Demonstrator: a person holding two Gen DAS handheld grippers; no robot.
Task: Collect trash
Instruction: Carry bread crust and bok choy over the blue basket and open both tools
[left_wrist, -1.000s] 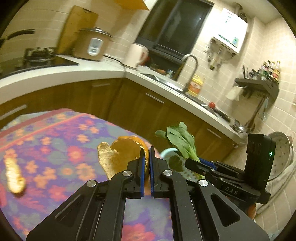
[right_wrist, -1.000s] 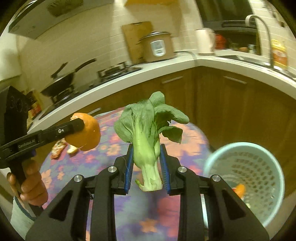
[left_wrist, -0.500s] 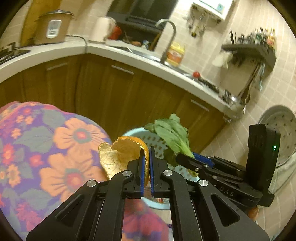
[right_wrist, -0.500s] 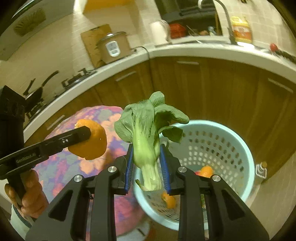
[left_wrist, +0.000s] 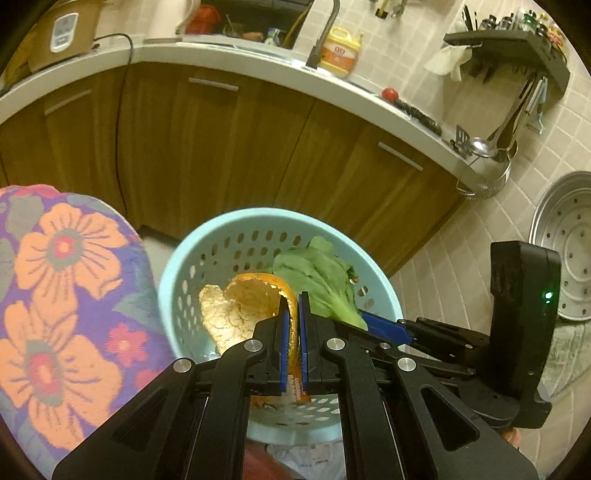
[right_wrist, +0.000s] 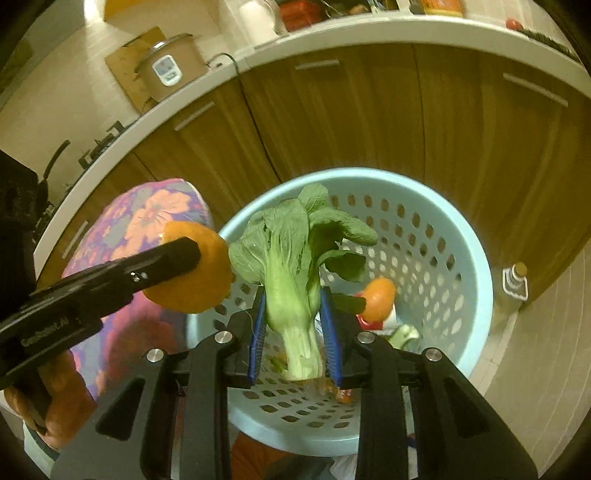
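Above the perforated blue basket (right_wrist: 476, 266), left hand-held gripper (left_wrist: 291, 317) pinches orange peel (left_wrist: 243, 306) and right hand-held gripper (right_wrist: 291, 325) clasps bok choy (right_wrist: 295, 258), poised for dropping.

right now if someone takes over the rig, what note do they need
Left tongs: shut on the curled orange peel, over the pale blue perforated plastic basket.
Right tongs: shut on the green bok choy by its stalk, also over the basket.
Done: both scraps carried to the basket; some trash already lies inside.
Left: open both tongs, drop both in, then look for more trash.
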